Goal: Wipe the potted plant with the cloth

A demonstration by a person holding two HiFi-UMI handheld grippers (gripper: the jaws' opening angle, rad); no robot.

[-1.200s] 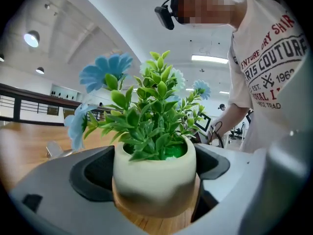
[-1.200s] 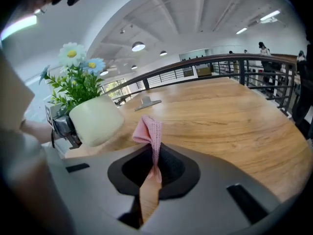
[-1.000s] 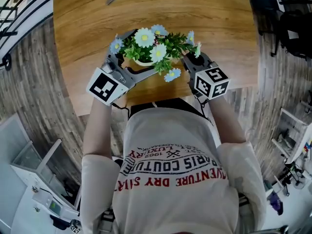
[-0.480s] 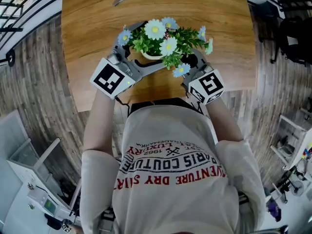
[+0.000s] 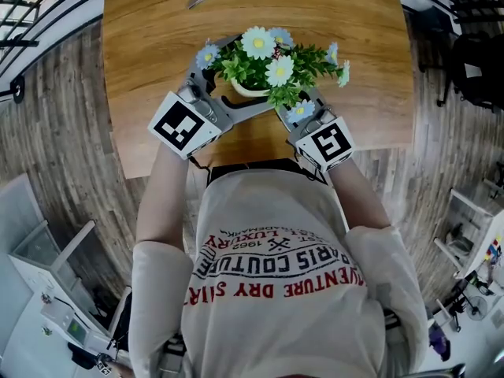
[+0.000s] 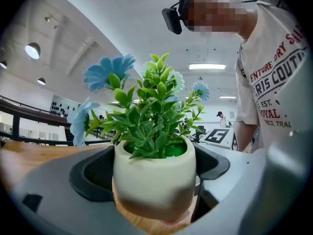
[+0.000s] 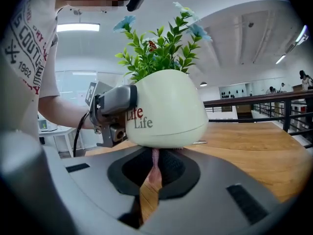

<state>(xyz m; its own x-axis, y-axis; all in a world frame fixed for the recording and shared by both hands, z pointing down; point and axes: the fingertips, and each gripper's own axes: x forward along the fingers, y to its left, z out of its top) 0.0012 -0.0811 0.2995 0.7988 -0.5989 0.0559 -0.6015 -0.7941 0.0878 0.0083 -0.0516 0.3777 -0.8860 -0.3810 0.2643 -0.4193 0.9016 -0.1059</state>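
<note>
At the table's (image 5: 157, 22) near edge, left hand-held gripper (image 6: 152, 177) clamped the potted plant (image 7: 166, 111). Right hand-held gripper (image 7: 153, 181), pinched shut on pink cloth (image 7: 155, 161), touched its base. Wiping looked barely started; leaves probably left.

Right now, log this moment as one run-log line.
left gripper: shut on pot | right gripper: shut on pink cloth | contact: pink cloth at pot's base
</note>
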